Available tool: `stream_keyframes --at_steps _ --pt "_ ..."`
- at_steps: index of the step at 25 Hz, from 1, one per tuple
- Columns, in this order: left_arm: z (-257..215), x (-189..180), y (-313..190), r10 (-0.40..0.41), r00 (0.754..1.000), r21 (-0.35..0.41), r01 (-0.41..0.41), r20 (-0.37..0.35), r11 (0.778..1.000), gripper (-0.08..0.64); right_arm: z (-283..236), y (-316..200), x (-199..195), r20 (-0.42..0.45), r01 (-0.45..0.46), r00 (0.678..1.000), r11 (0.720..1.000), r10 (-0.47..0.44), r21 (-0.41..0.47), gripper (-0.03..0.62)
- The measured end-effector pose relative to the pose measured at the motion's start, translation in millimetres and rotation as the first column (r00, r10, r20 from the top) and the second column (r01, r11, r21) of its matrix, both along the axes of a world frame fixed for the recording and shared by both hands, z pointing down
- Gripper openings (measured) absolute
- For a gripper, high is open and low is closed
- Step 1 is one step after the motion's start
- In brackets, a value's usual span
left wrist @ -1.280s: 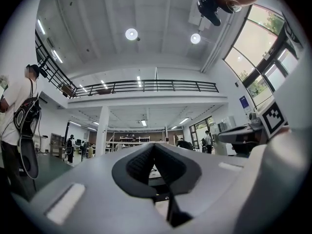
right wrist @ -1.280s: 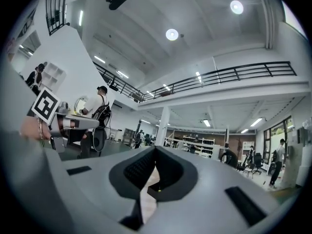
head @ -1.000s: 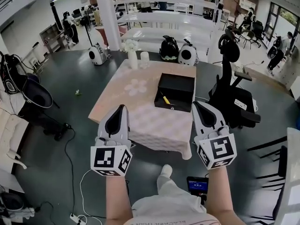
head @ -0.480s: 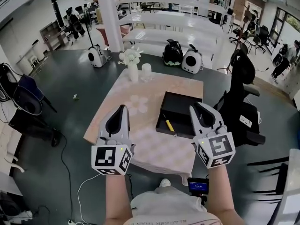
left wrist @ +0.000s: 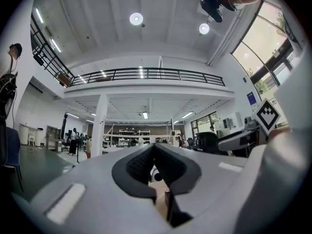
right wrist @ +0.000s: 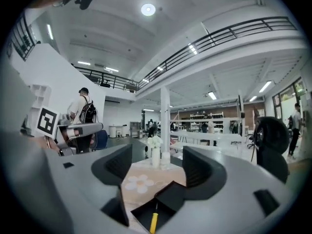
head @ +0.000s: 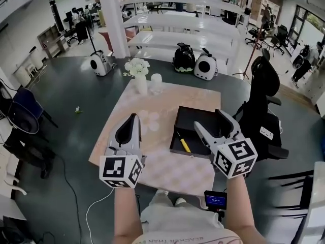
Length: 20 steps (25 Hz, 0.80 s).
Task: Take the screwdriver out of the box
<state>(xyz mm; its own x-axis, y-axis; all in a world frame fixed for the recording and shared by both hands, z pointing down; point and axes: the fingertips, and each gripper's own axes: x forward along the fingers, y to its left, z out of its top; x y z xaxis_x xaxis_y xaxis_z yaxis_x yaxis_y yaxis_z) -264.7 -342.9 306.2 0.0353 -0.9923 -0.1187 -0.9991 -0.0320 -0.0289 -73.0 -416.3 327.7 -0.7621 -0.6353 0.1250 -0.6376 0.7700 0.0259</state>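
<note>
An open black box (head: 189,117) lies on the right half of a low table (head: 152,103) covered with a pink flowered cloth. A yellow-handled screwdriver (head: 186,145) rests inside the box, near its front left corner. My right gripper (head: 209,120) hovers over the box's near edge with its jaws opening and nothing between them. In the right gripper view the screwdriver (right wrist: 154,223) and box (right wrist: 168,199) show low between the spread jaws of the right gripper (right wrist: 156,162). My left gripper (head: 133,118) is shut and empty over the table's near left part, and its jaws meet in the left gripper (left wrist: 155,149) view.
A white vase of flowers (head: 138,74) and a white cup (head: 156,83) stand at the table's far left. A black office chair (head: 264,93) is close on the right. Two rounded carriers (head: 184,57) sit on the floor behind the table. A cable runs across the floor at the left.
The table and box have come much closer as both grippers moved forward. The right gripper's jaws, shut before, now stand wide apart. The left gripper stays shut.
</note>
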Motion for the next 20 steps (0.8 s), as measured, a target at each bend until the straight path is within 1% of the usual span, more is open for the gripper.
stream_keyframes --at_steps 3,6,9,11,13,16,18,20 --pt "8.8 -9.6 -14.8 0.03 0.999 -0.023 -0.031 -0.012 0.999 0.009 18.8 -11.4 -11.3 -0.04 -0.007 0.999 0.998 0.005 -0.059 0.304" --pt "22.7 -18.9 -28.1 0.059 0.998 -0.061 -0.061 -0.026 0.996 0.009 50.5 -19.8 -23.6 -0.122 -0.011 0.993 0.991 -0.006 -0.134 0.304" --pt "36.7 -27.1 -42.7 0.081 0.996 -0.095 -0.083 -0.024 0.992 0.009 90.2 -27.6 -34.5 -0.226 -0.024 0.974 0.977 -0.024 -0.21 0.299" --pt "43.7 -33.0 -51.5 0.091 0.995 -0.11 -0.094 -0.028 0.99 0.009 119.9 -31.8 -41.3 -0.284 -0.029 0.958 0.962 -0.051 -0.271 0.282" --pt "49.8 -38.7 -59.6 0.099 0.994 -0.118 -0.103 -0.036 0.988 0.009 151.7 -35.4 -45.8 -0.337 -0.036 0.938 0.941 -0.084 -0.336 0.261" --pt "58.7 -47.1 -71.1 0.106 0.993 -0.131 -0.112 -0.051 0.985 0.009 197.3 -40.3 -51.0 -0.398 -0.051 0.906 0.9 -0.14 -0.433 0.233" --pt "65.7 -52.3 -77.9 0.106 0.993 -0.145 -0.113 -0.059 0.983 0.009 224.3 -43.2 -54.5 -0.422 -0.063 0.89 0.867 -0.176 -0.494 0.213" --pt "72.4 -56.8 -83.7 0.106 0.992 -0.158 -0.116 -0.069 0.981 0.009 249.3 -44.7 -56.3 -0.447 -0.084 0.87 0.829 -0.21 -0.553 0.204"
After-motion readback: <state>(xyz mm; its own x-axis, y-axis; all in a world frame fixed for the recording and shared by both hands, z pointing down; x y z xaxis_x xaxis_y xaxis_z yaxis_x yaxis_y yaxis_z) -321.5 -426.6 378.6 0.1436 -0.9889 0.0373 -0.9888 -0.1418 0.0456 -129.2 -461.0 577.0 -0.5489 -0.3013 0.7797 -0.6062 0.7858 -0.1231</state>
